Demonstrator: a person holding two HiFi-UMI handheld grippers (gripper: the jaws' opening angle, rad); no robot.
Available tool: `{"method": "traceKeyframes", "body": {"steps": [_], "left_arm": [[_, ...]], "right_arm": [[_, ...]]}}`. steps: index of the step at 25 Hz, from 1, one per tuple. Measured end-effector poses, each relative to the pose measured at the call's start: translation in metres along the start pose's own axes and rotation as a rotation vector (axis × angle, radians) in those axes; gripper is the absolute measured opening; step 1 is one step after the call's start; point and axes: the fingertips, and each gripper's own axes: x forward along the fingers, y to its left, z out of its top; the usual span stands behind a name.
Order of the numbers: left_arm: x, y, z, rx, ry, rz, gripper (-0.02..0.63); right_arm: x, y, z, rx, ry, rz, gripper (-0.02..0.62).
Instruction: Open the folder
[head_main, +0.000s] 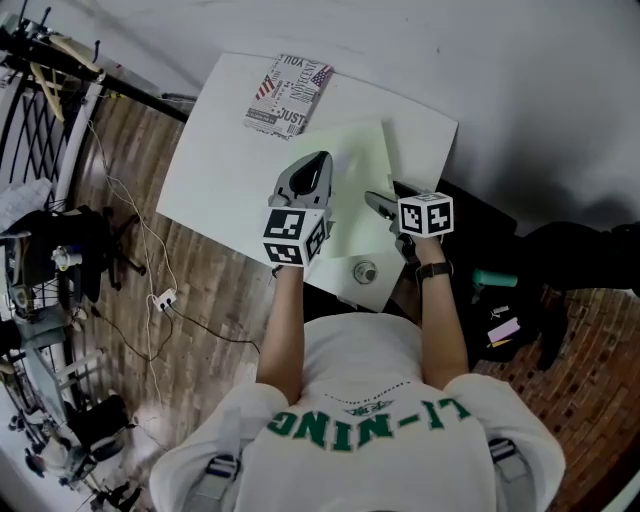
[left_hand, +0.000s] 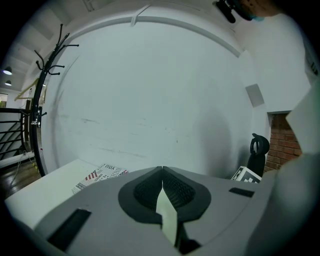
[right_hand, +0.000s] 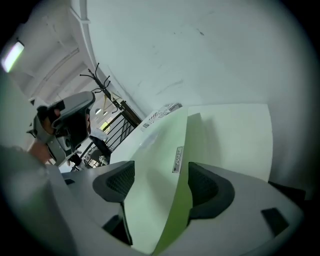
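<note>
A pale green folder (head_main: 355, 190) lies on the white table (head_main: 220, 150) in the head view. My left gripper (head_main: 318, 162) sits over the folder's left part. In the left gripper view, the left gripper (left_hand: 162, 170) is shut on a thin pale green sheet (left_hand: 168, 215) of the folder. My right gripper (head_main: 378, 203) is at the folder's right edge. In the right gripper view, the right gripper (right_hand: 160, 177) stands wide open with the curved green cover (right_hand: 160, 145) between its pads (right_hand: 210, 187); they do not press on it. A small label (right_hand: 177, 160) shows on the cover.
A patterned book (head_main: 288, 95) lies at the table's far edge. A small round metal piece (head_main: 365, 271) sits near the front edge. A black bag (head_main: 500, 320) is on the floor at the right, cables (head_main: 150, 290) at the left. A coat rack (left_hand: 45, 85) stands by the wall.
</note>
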Motion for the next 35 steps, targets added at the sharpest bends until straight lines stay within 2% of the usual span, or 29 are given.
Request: {"method": "traceKeyframes", "body": {"steps": [3, 6, 14, 18, 26, 35], "left_arm": [[-0.003, 0.007, -0.002, -0.012, 0.002, -0.001, 0.017], [-0.005, 0.016, 0.000, -0.021, -0.001, 0.003, 0.015], [-0.016, 0.030, 0.005, -0.018, -0.008, 0.015, 0.015], [-0.020, 0.031, 0.005, -0.016, -0.009, 0.015, 0.016], [-0.040, 0.035, 0.013, -0.021, -0.038, 0.038, 0.016], [-0.069, 0.051, 0.020, -0.047, -0.073, 0.097, 0.015]], "right_arm": [[0.001, 0.002, 0.007, 0.051, -0.015, -0.005, 0.303], [0.005, 0.001, 0.009, 0.074, -0.020, -0.019, 0.199], [0.003, 0.004, 0.011, 0.066, -0.026, -0.045, 0.199], [0.000, 0.013, 0.018, 0.063, -0.050, -0.044, 0.179], [-0.011, 0.034, 0.031, 0.023, -0.084, -0.026, 0.140], [-0.016, 0.072, 0.041, -0.042, -0.076, 0.038, 0.138]]}}
